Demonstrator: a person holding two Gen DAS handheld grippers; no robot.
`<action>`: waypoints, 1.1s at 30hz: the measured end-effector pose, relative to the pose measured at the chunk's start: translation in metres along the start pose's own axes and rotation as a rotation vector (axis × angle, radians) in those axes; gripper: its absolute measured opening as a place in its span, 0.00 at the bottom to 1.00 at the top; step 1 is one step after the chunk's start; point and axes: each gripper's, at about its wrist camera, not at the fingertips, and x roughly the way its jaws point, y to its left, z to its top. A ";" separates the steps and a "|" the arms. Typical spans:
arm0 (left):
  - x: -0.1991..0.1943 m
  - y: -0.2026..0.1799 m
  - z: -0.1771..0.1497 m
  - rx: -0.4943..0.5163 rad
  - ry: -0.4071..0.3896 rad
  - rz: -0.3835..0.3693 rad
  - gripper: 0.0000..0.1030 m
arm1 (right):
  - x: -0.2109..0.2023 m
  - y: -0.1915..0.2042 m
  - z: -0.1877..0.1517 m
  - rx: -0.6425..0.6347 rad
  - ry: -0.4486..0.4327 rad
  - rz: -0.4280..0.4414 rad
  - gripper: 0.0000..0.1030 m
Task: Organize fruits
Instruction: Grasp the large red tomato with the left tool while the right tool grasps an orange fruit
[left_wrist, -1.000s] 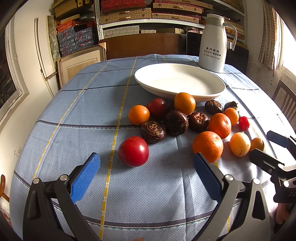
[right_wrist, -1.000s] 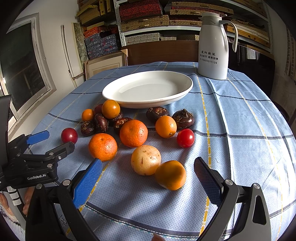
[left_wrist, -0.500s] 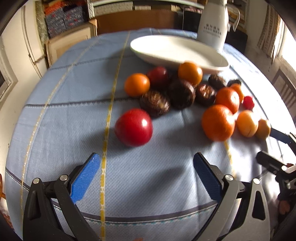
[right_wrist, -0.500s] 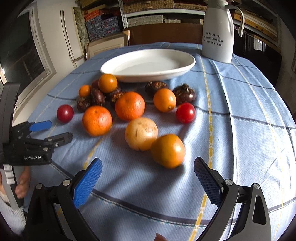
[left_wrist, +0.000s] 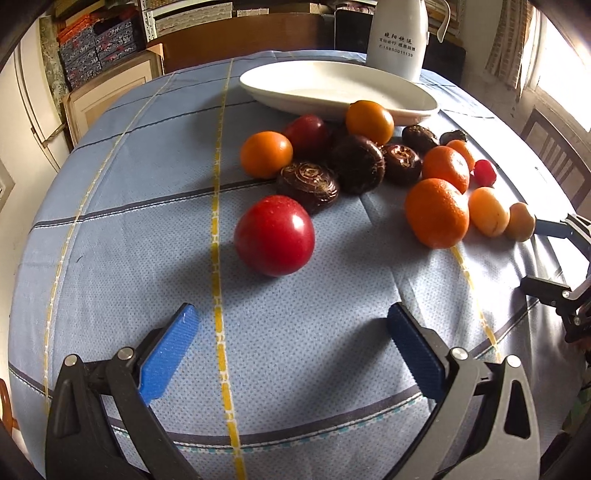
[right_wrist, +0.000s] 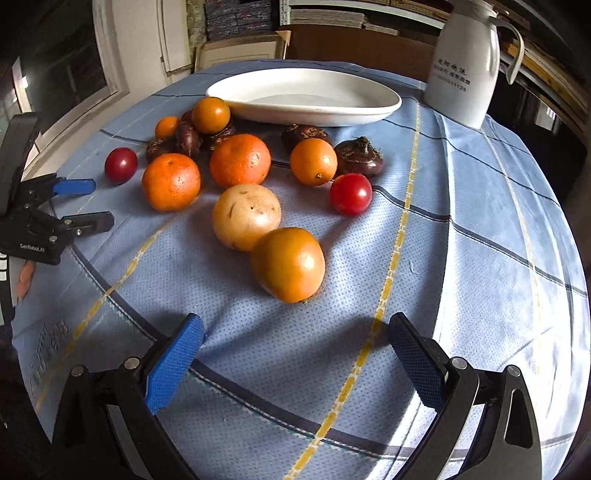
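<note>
Left gripper (left_wrist: 291, 325) gapes wide — red tomato (left_wrist: 274, 235) just ahead, untouched. Right gripper (right_wrist: 295, 334) likewise spread, orange fruit (right_wrist: 289, 263) lying just beyond its tips.

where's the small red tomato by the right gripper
In the right wrist view, the small red tomato sits right of centre on the tablecloth, just below an orange.

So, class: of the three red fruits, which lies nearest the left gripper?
The big red one, alone just ahead of the open left gripper; the others lie farther back.
</note>
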 end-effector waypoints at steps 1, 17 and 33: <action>0.001 0.000 0.002 -0.002 0.000 0.000 0.96 | 0.000 0.000 0.000 -0.002 0.000 0.000 0.97; -0.004 0.009 0.032 -0.056 -0.124 -0.113 0.96 | 0.002 -0.023 0.017 0.168 -0.101 0.161 0.54; 0.007 0.012 0.036 -0.065 -0.113 -0.143 0.39 | -0.003 -0.029 0.013 0.215 -0.126 0.201 0.36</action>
